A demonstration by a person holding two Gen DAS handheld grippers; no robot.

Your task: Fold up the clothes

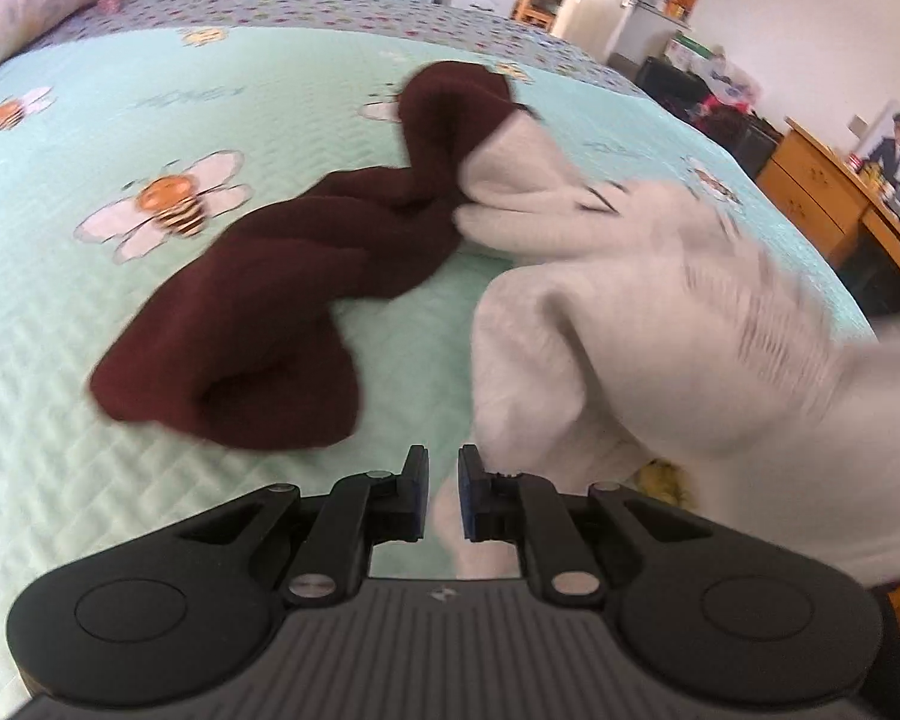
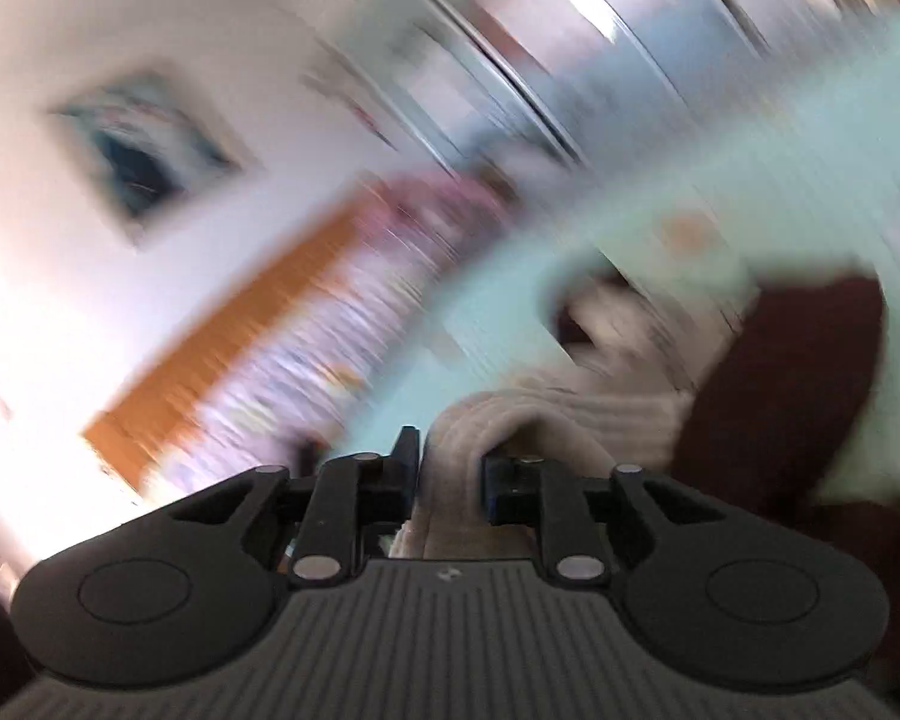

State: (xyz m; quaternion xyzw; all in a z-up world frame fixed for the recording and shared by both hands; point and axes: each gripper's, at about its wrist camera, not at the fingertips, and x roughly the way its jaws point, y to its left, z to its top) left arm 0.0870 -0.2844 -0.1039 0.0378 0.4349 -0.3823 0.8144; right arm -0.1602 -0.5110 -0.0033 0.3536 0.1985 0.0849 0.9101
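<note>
A soft knitted garment (image 1: 600, 300), pale grey-white in its right part and dark maroon (image 1: 258, 324) in its left, lies bunched on a bed (image 1: 120, 480) covered by a mint quilted spread printed with bees and daisies. The maroon part twists in thick rolled folds toward the far middle of the bed; the white part heaps up on the near right, ribbed at its cuff and smeared by motion.

The left claw (image 1: 443, 495) is nearly closed, a thin strip of white cloth running between its fingers. The right claw (image 2: 450, 468) is clamped on a thick rolled fold of the pale knit (image 2: 510, 420), maroon cloth just to its right.

The right wrist view is heavily blurred; wall, an orange wooden edge and the spread show only as streaks. Bare quilt lies open to the left and far side. A wooden dresser (image 1: 822, 192) stands beyond the bed's right edge, partly cut off.
</note>
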